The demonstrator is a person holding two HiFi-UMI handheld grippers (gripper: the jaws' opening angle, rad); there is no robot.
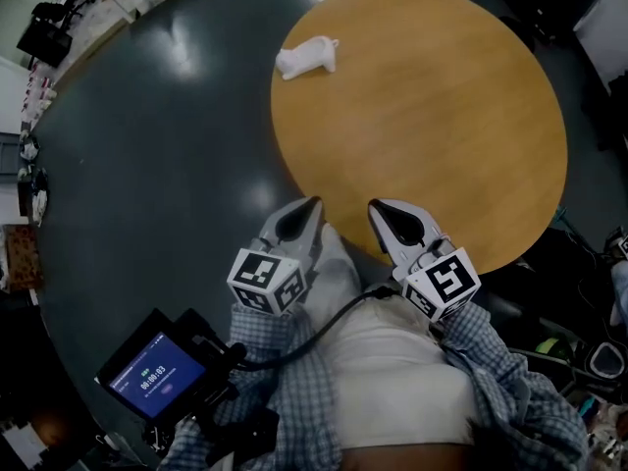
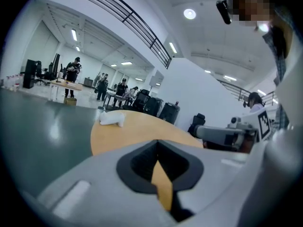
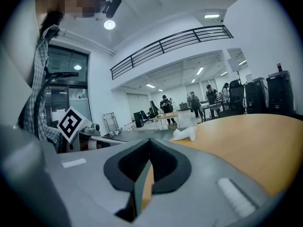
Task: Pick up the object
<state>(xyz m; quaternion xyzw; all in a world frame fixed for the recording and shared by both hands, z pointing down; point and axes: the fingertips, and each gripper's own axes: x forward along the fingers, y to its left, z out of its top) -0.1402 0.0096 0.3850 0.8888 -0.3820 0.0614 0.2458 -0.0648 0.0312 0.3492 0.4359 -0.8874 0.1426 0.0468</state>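
Grey plastic fills the foreground: the left claw [image 1: 308, 207] and the right claw [image 1: 379, 210] are held close against the person's checked shirt [image 1: 512, 363]. Each is pressed together with nothing between its pads, and both point across the near rim of a round wooden tabletop [image 1: 446, 126]. A small handheld screen [image 1: 154, 373] glows blue beside the left sleeve.

The task's thing, a small white object [image 1: 306, 57], lies alone at the tabletop's far left edge, well apart from both claws. It has a rounded body with short stubs poking out, rather like a toy animal. It looks light and easy to lift with one claw, though whether it is soft or hard moulded cannot be told from here. A pinch across the narrow middle of the body seems the safest hold, since the stubs are thin and could slip out. The bare, smooth wood may let it slide toward the edge if nudged.

Beyond the tabletop spreads a dark, glossy floor [image 1: 147, 165] in a large white hall. A railed upper gallery [image 3: 170, 40] runs overhead, and people stand at distant desks [image 2: 72, 72].
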